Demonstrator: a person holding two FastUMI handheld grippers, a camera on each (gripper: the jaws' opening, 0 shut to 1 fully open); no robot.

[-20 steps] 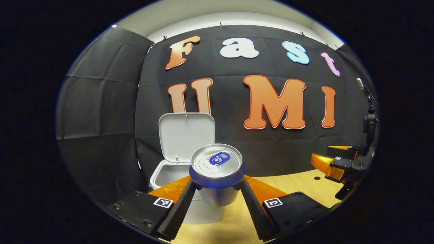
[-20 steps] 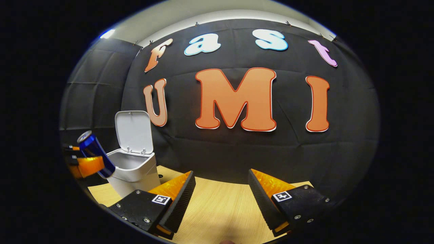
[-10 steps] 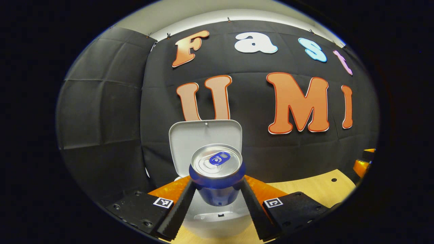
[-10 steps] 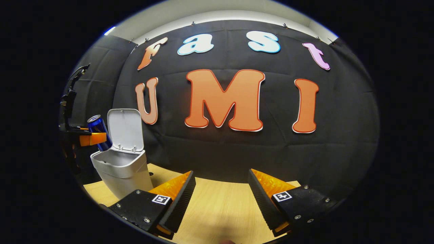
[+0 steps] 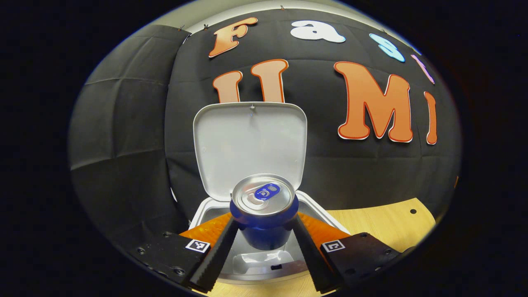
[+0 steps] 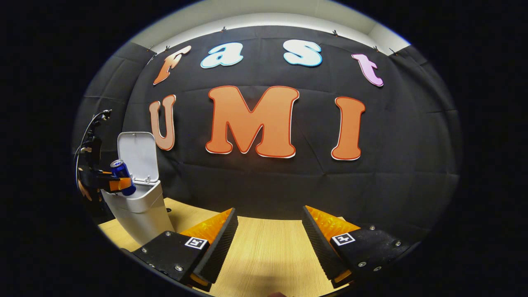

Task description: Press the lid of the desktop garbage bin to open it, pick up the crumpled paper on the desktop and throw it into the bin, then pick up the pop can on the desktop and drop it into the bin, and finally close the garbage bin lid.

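Blue pop can (image 5: pixel 264 214): clamped upright between both fingers of left gripper (image 5: pixel 264 247), silver top showing, held over the bin's mouth.
Bin (image 6: pixel 140 210): white, on wooden desktop (image 6: pixel 264 255); lid (image 5: pixel 250 144) raised upright.
Right gripper (image 6: pixel 270 243): fingers spread wide, holding nothing, above desktop.

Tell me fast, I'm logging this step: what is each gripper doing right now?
Left gripper: closed on the can, over the open bin.
Right gripper: open, holding nothing, above the table.
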